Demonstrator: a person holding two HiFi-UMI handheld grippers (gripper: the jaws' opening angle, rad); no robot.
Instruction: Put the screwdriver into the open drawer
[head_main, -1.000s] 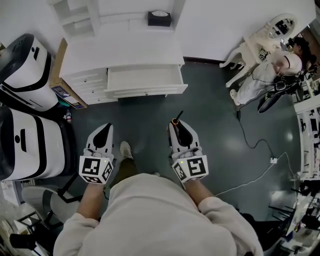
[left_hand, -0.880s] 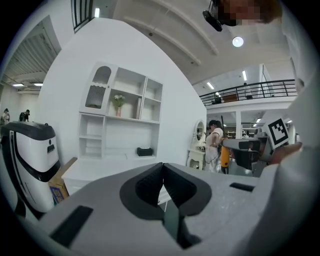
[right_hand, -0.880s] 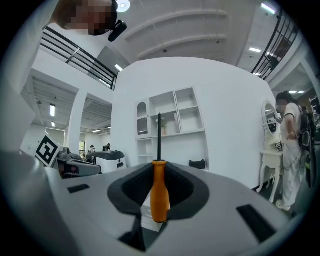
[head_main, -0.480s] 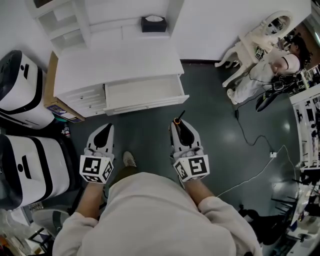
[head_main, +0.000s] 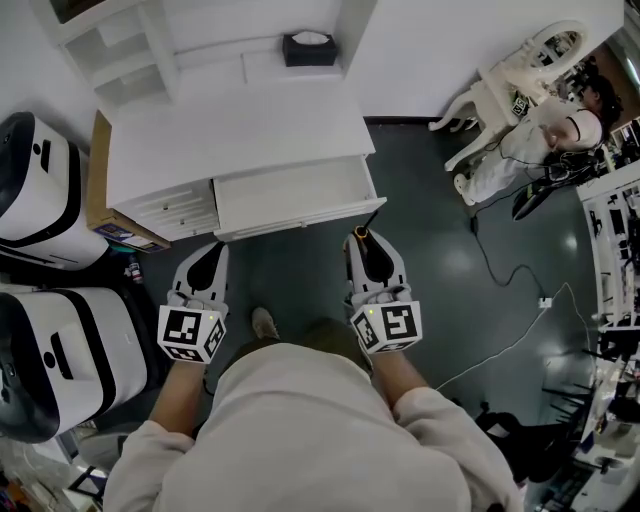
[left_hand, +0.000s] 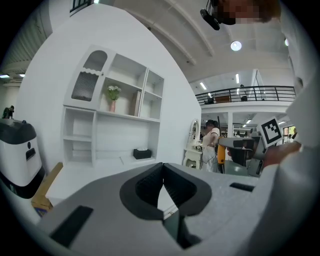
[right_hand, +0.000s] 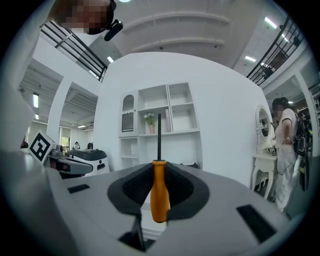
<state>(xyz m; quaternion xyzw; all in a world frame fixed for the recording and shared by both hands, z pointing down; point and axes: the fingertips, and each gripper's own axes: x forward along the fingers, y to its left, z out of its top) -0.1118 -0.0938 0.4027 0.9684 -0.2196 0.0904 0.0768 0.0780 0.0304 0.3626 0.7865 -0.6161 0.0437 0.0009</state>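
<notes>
From above, the right hand-held gripper (head_main: 366, 243) grips the screwdriver (head_main: 368, 226). Its shaft points forward, the tip near the right front corner of the open drawer (head_main: 290, 195), with nothing between. The left hand-held gripper (head_main: 206, 262) faces the closed drawers (head_main: 178, 207). In its own view the jaws are together and empty. In the right's view the orange handle is pinched, the shaft upright.

Both forearms extend forward side by side, the left gripper (head_main: 207, 255) with jaws closed together and empty, the right gripper (head_main: 366, 246) clamped on the screwdriver (right_hand: 159, 192) handle.
</notes>
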